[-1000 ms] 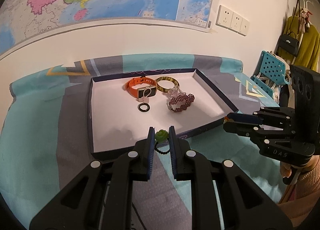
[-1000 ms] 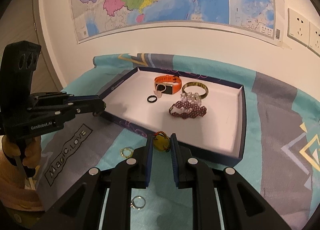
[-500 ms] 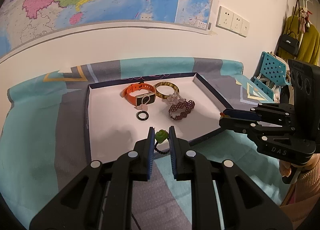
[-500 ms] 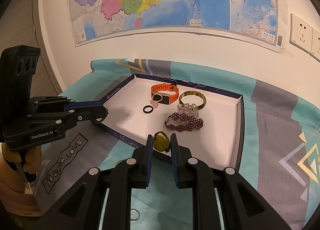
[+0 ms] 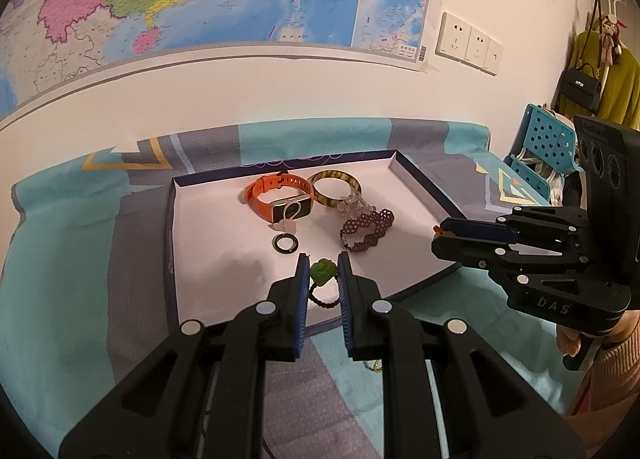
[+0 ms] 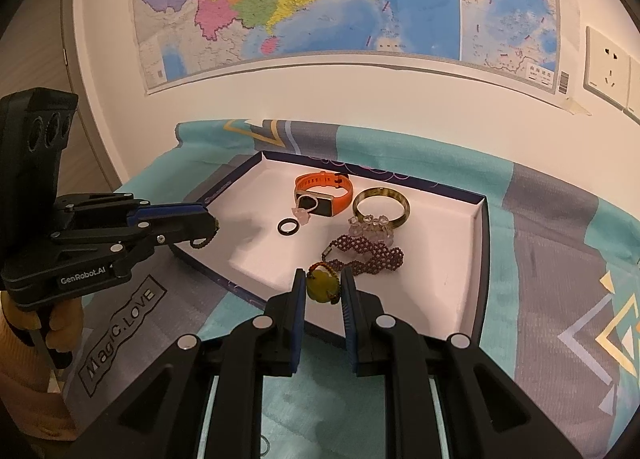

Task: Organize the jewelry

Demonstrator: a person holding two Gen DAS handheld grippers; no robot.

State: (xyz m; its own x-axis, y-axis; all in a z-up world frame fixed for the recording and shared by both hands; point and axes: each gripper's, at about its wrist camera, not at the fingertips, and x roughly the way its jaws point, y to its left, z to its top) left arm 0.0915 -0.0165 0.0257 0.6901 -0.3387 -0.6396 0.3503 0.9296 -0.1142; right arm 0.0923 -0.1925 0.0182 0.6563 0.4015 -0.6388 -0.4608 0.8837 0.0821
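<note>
Both my grippers are loaded. L gripper (image 5: 323, 279) is pinched on a green flower bead bracelet (image 5: 322, 272); its dark bead loop hangs between the jaws toward me. R gripper (image 6: 322, 286) is pinched on a yellow-green pendant (image 6: 322, 286) w/ a red bead cord on top.

Key relation: both pieces sit over the near edge of the tray (image 5: 416, 181), white floor just ahead of and below each tip. L is toward the near-left part, R toward the near-right, so neither has to cross the other. Both point forward and down at a slant, wrists level, side by side.

Already in the tray, mid to far side: orange watch (image 5: 276, 195), amber bangle (image 5: 336, 187), black ring (image 5: 285, 244), maroon bead bracelet (image 5: 366, 229). R pendant looks v. close to that maroon one in R view, prob. want to release short of it. Near-left floor is bare, easy drop for L.
</note>
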